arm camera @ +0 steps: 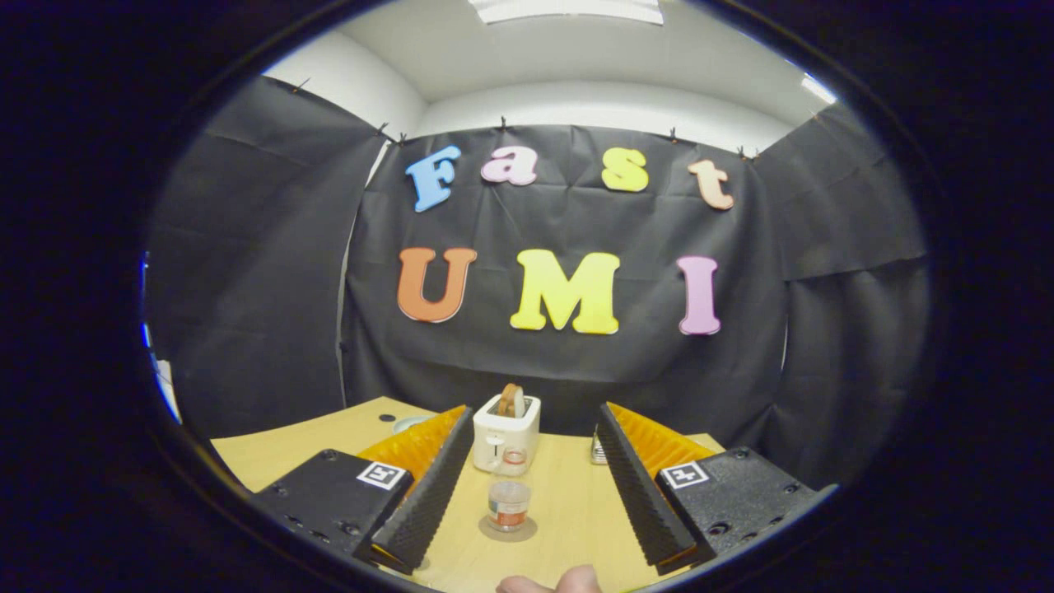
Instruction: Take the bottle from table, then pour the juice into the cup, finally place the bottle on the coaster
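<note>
A small clear bottle (508, 502) with an orange band stands upright on a round grey coaster (508, 531), on the wooden table (576, 511). It sits between my two fingers and slightly ahead of their tips, touching neither. My gripper (535, 548) is open wide, its black ribbed pads (428, 494) well apart and nothing held. A pale round object (409, 423) peeks out behind the left finger; I cannot tell whether it is the cup.
A white toaster (506, 432) with a slice of bread in it stands just beyond the bottle. A small metallic item (599, 450) is partly hidden behind the right finger. Part of a person's hand (550, 583) shows below the fingers. Black cloth walls close off the table's far side.
</note>
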Tool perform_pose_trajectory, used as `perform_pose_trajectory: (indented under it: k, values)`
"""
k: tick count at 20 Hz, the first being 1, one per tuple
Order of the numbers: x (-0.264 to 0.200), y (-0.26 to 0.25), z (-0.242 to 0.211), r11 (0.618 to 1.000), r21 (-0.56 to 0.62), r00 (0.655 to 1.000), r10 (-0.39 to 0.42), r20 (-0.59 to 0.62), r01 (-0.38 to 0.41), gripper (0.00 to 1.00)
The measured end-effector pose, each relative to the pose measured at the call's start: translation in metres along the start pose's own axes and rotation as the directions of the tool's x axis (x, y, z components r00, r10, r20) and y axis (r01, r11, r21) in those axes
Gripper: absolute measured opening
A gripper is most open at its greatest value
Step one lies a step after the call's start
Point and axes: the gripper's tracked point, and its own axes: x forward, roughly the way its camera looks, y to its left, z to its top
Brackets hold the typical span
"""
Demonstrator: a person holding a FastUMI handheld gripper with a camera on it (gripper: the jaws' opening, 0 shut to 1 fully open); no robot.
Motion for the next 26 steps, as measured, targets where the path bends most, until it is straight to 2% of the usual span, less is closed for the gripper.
perform_pose_trajectory:
  k: [2,6,14,26]
  values:
    - [-0.027,-0.008,0.017,0.999,0.000,0.999,-0.041,0.031,0.041,0.97]
    - [-0.079,-0.018,0.018,0.996,0.013,0.996,-0.091,0.017,0.090,0.97]
    - [-0.149,-0.018,0.015,0.990,0.014,0.990,-0.140,0.022,0.140,0.97]
    - [-0.167,-0.013,0.018,0.987,0.029,0.987,-0.159,0.024,0.158,0.97]
